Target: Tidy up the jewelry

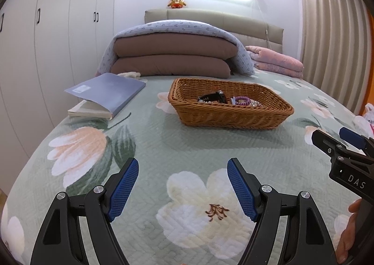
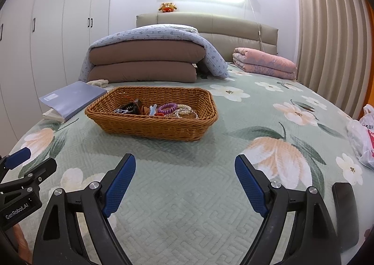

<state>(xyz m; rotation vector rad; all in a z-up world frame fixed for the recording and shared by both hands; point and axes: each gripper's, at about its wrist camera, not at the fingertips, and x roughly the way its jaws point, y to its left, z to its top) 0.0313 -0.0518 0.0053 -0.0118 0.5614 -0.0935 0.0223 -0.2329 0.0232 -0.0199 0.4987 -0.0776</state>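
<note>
A brown wicker basket (image 1: 233, 120) (image 2: 149, 127) stands on the floral bedspread. In it lie a black watch (image 1: 213, 97) (image 2: 128, 108), a purple coiled band (image 1: 242, 100) (image 2: 167, 108) and a pale bead bracelet (image 2: 185, 111). My left gripper (image 1: 182, 183) is open and empty, low over the bed in front of the basket. My right gripper (image 2: 185, 183) is open and empty, in front of the basket and to its right. Each gripper shows at the edge of the other's view.
A grey-blue book (image 1: 107, 93) (image 2: 70, 97) lies left of the basket. Folded brown and blue quilts (image 1: 173, 54) and a pink blanket (image 2: 264, 63) are at the headboard. A plastic bag (image 2: 362, 139) and a black phone (image 2: 344, 209) lie at the right.
</note>
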